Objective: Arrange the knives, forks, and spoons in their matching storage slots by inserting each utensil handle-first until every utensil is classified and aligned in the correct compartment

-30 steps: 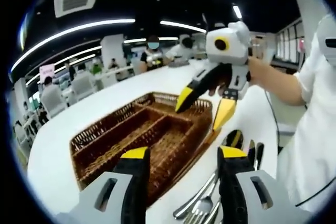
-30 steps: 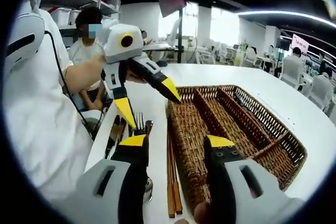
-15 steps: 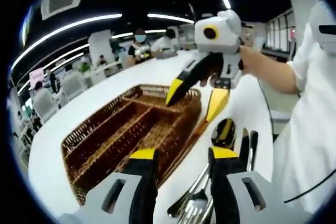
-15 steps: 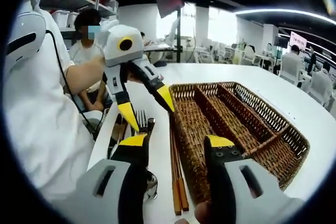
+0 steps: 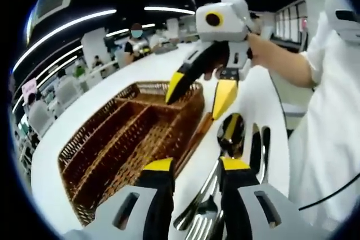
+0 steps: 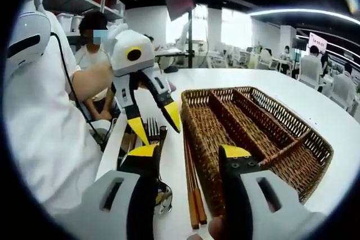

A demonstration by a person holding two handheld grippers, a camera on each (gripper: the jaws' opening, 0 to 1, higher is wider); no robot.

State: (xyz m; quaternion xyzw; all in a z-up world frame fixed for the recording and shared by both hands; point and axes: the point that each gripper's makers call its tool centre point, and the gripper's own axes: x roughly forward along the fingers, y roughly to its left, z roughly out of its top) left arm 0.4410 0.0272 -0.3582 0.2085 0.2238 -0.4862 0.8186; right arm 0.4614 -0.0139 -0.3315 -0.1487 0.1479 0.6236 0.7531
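Utensils under gaping left tongs, beside basket.

You are seeing one wicker tray, showing three long slots plus one cross slot. One pair of chopsticks lying beside it. Utensil pile overlapping, blurred; you cannot be counting forks, spoons, knives reliably.

Premises: a large open-plan hall, of the office or canteen kind. Evidence: long strip lights and a ceiling air vent on a dark ceiling; rows of white tables with seated people; white chairs; wall shelving holding storage boxes; tall windows at the far side.
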